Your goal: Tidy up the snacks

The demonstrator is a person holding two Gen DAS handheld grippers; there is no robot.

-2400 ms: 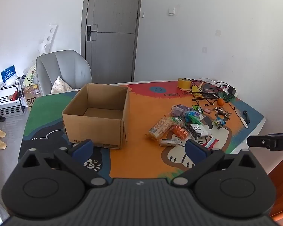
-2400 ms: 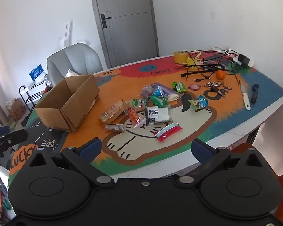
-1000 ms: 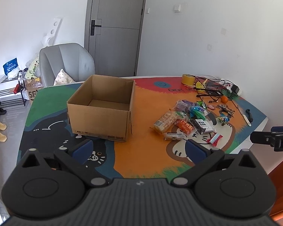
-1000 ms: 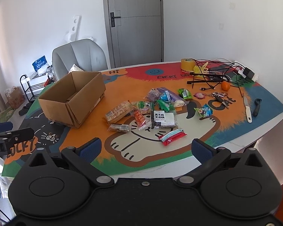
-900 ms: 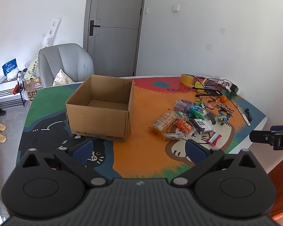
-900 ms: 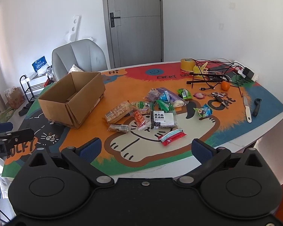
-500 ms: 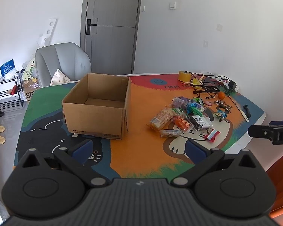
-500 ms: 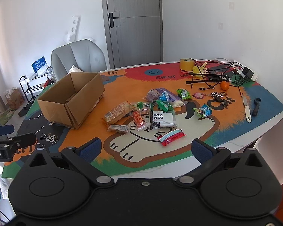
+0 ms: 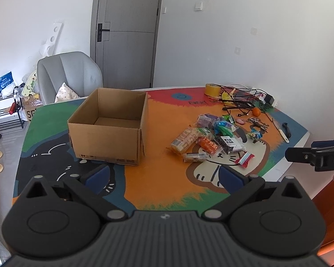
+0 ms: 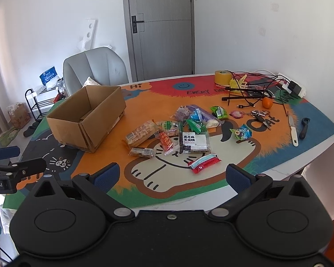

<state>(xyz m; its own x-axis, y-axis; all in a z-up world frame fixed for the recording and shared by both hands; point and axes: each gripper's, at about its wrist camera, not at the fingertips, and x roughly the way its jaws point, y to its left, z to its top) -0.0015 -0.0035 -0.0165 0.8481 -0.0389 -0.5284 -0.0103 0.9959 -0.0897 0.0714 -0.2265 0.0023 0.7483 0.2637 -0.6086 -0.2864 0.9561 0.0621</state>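
Observation:
An open cardboard box (image 9: 109, 129) (image 10: 86, 115) stands empty on the left half of the colourful cat-print table (image 9: 158, 178). A loose pile of snack packets (image 9: 211, 140) (image 10: 176, 133) lies to its right, with a red packet (image 10: 204, 162) nearest the front edge. My left gripper (image 9: 163, 175) is open, held back from the table's near edge and above it. My right gripper (image 10: 171, 175) is open too, short of the front edge before the pile. Nothing sits between either pair of fingers.
A tape roll (image 10: 222, 77), tangled cables (image 10: 251, 89), an orange (image 10: 267, 102), keys (image 10: 261, 116), a knife (image 10: 292, 131) and a peeler (image 10: 304, 128) occupy the far right of the table. A grey chair (image 9: 66, 75) and a door (image 9: 127, 33) stand behind.
Both grippers drifted slightly; the views shifted a little and the table sits marginally closer. Nothing on the table has moved and both stay open.

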